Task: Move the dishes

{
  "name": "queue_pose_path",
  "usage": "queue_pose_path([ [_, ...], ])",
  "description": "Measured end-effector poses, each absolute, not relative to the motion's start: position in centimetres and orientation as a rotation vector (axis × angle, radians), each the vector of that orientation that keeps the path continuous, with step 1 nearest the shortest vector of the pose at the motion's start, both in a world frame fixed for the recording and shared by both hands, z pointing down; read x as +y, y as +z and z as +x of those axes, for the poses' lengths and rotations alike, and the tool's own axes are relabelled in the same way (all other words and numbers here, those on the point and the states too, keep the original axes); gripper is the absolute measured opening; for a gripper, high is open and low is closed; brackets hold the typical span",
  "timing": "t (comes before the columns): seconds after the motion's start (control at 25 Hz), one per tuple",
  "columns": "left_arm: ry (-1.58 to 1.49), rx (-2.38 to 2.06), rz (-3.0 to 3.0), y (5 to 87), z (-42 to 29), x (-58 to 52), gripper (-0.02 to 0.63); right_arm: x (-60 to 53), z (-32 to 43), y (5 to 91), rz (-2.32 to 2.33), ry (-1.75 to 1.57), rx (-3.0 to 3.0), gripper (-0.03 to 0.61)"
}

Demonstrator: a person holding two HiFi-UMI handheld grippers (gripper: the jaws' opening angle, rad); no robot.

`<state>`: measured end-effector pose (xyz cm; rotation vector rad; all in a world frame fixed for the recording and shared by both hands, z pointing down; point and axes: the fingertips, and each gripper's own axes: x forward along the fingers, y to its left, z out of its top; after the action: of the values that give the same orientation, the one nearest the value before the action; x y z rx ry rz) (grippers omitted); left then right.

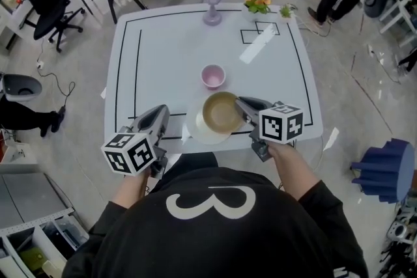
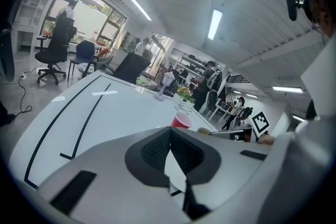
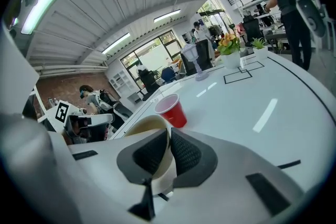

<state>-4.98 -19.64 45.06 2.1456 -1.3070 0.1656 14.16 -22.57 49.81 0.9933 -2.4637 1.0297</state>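
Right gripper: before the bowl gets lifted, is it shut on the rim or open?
Shut on the bowl. Its own view shows the right gripper pinching the tan rim between its pads, with no gap.

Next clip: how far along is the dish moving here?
Done: nothing clearly placed yet. In hand: the right gripper has its jaws shut on the tan bowl rim, over the white plate at the table near edge. Left: the pink cup stands untouched mid-table; the left gripper is shut, empty.
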Motion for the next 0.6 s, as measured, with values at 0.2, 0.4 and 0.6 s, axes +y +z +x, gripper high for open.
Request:
queue_pose_path([
  [0.2, 0.172, -1.294, 2.146, 45.3, -4.5, -19.6, 0.0, -24.0, 17.3, 50.2, 1.102, 1.044, -2.427, 0.032],
  [0.4, 0.185, -1.29, 2.143, 45.3, -4.2, -19.4, 0.0, -25.6, 19.9, 50.6, 1.208, 1.047, -2.395, 0.032],
  [0.6, 0.198, -1.297, 2.14, 45.1, -4.5, -19.4, 0.0, -26.8, 22.1, 51.7, 1.296, 1.081, -2.345, 0.032],
])
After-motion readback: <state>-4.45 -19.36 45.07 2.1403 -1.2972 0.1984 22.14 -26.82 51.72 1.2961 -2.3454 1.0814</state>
